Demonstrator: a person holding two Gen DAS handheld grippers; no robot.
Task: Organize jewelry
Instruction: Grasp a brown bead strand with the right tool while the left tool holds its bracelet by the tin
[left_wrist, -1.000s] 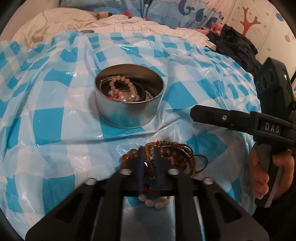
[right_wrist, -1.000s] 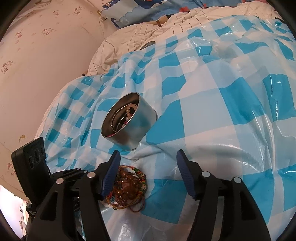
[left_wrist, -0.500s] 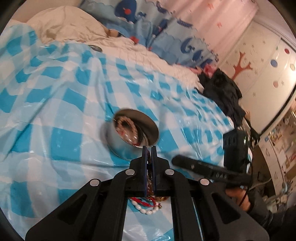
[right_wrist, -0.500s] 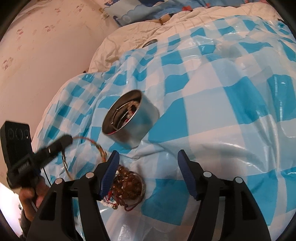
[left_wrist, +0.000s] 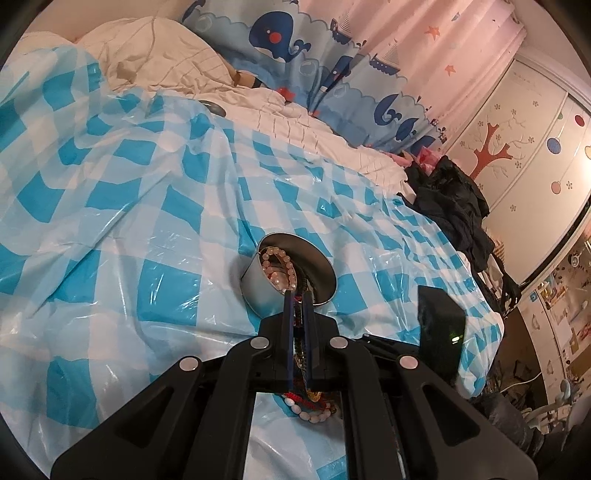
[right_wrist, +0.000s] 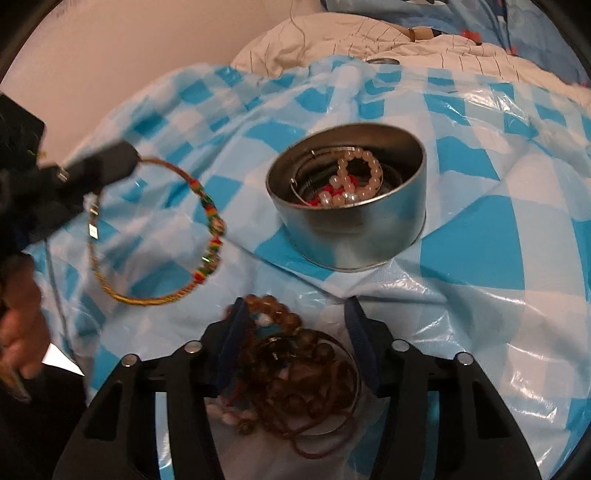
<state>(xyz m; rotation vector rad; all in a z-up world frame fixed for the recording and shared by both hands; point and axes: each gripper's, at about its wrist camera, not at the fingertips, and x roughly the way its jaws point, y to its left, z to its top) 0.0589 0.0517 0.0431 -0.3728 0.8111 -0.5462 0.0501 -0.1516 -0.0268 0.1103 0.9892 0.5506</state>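
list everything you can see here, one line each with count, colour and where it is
metal tin: one, silver, upright on the checked sheet, holding pearl and red beads plus thin bangles
woven cord bracelet: one, gold with red and green wraps, hanging from the left gripper, to the tin's left in the right wrist view
bracelet pile: several, mostly brown beads with some pale ones, on the sheet between the right gripper's fingers
plastic sheet: one, blue and white checked, over the bed
quilt: one, cream, behind the sheet
curtain: blue whale print
dark clothes: one heap, black, at the bed's edge
left gripper: black, shut on the cord bracelet
right gripper: black, jaws just closing around the pile, pads not yet pressing
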